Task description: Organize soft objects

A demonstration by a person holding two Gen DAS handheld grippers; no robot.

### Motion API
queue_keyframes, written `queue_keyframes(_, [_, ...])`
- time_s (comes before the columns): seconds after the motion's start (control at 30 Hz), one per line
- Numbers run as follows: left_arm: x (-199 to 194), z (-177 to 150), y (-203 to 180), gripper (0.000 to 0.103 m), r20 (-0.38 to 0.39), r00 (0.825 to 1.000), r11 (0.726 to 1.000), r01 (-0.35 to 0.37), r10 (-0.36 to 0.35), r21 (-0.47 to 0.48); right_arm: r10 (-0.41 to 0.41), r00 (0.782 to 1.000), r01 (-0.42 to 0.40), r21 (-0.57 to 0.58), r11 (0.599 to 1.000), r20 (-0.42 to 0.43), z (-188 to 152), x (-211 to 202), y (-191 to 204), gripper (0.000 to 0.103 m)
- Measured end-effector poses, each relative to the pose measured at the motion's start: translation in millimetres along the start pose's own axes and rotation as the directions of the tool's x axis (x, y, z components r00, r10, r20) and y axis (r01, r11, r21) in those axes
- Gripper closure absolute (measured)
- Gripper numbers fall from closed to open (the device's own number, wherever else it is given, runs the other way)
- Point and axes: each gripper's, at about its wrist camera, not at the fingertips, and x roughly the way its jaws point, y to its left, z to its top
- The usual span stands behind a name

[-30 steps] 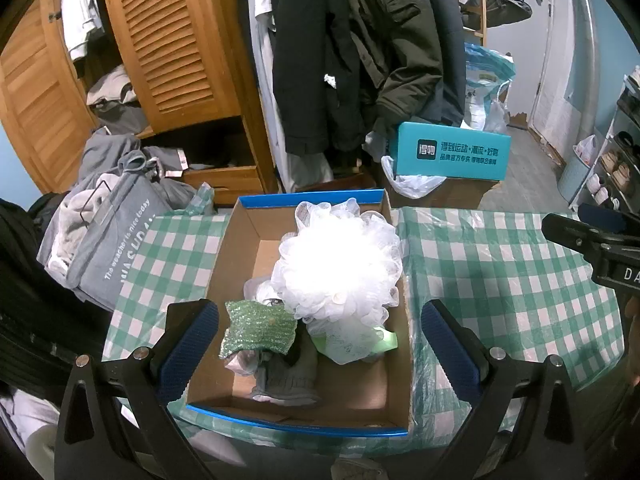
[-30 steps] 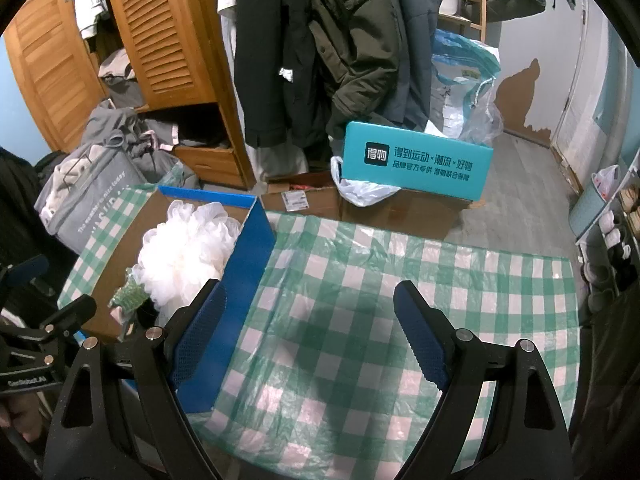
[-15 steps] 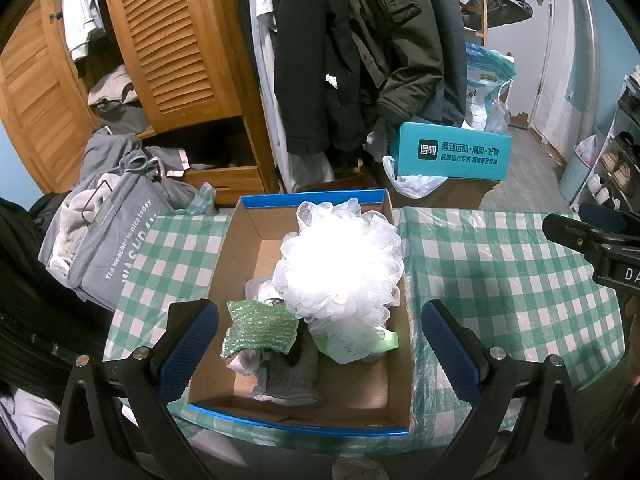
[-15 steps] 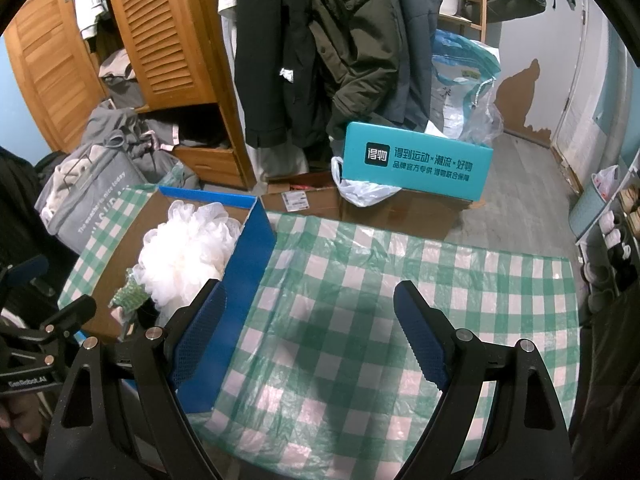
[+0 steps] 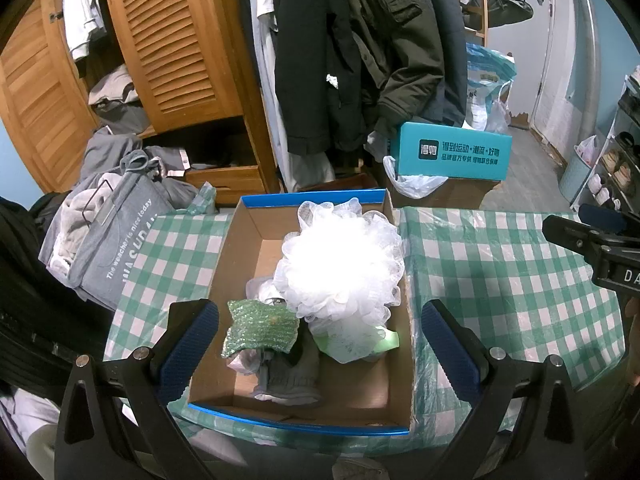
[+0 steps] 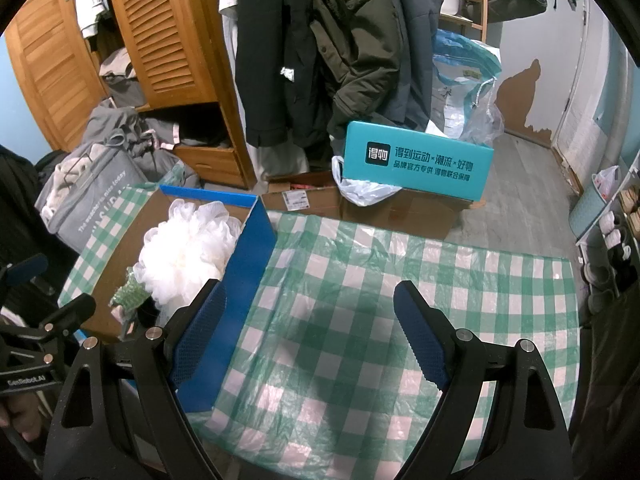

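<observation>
A blue-edged cardboard box [image 5: 236,264] sits on the green checked tablecloth [image 5: 500,280]. Inside lie a white mesh bath puff [image 5: 340,260], a green sponge cloth [image 5: 260,328], a grey glove [image 5: 288,372] and a pale green packet [image 5: 352,342]. My left gripper [image 5: 320,344] hovers open over the box's near end, nothing between its fingers. My right gripper [image 6: 312,336] stands open above bare cloth to the right of the box [image 6: 248,248], holding nothing. The puff [image 6: 188,248] shows in the right wrist view too.
Behind the table stand a teal box [image 5: 452,152] on cartons, hanging coats [image 5: 360,52] and a louvred wooden wardrobe [image 5: 172,40]. A grey bag of clothes [image 5: 108,232] leans at the table's left edge. Shelves with shoes [image 6: 616,232] line the right wall.
</observation>
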Motion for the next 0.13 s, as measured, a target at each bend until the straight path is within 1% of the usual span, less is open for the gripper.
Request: queue_keyframes(0.13, [0.1, 0.0, 0.1, 0.001, -0.001, 1.000, 1.000, 0.001, -0.001, 0.000, 0.000, 1.000, 0.000, 0.000, 1.000, 0.000, 0.0, 0.0, 0.1, 0.018])
